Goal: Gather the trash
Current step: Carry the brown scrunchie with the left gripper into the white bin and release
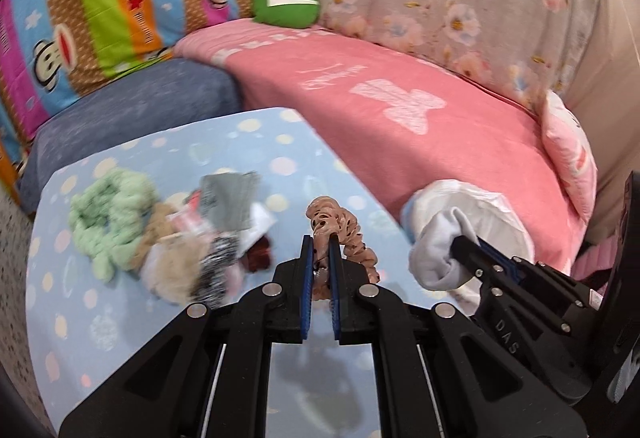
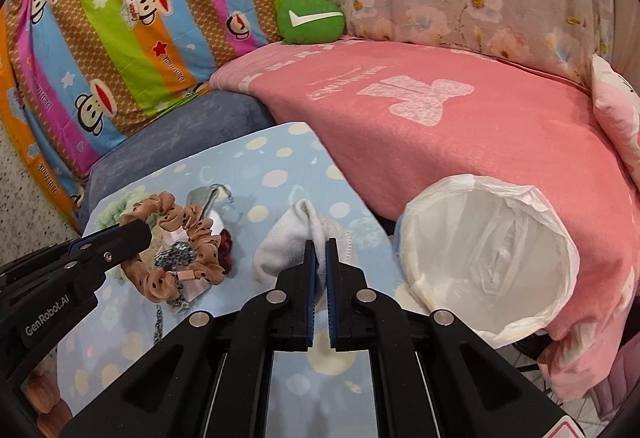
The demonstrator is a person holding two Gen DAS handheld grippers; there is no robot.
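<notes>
My left gripper [image 1: 321,238] is shut on a tan dotted scrunchie [image 1: 344,234] and holds it above the blue dotted cloth [image 1: 260,146]; the scrunchie also shows in the right wrist view [image 2: 180,238]. My right gripper [image 2: 320,242] is shut on a white sock [image 2: 288,242], also seen in the left wrist view [image 1: 436,250]. A bin lined with a white bag [image 2: 492,254] stands open just right of the right gripper. A pile of small items [image 1: 168,242] lies on the cloth, left of the left gripper.
A pink blanket [image 2: 440,118] covers the sofa behind the bin. A green round cushion [image 2: 312,20] sits at the back. A striped monkey-print sheet [image 2: 120,18] hangs at the left. A pink pillow [image 2: 616,110] lies at the right. Speckled floor [image 2: 24,206] shows at far left.
</notes>
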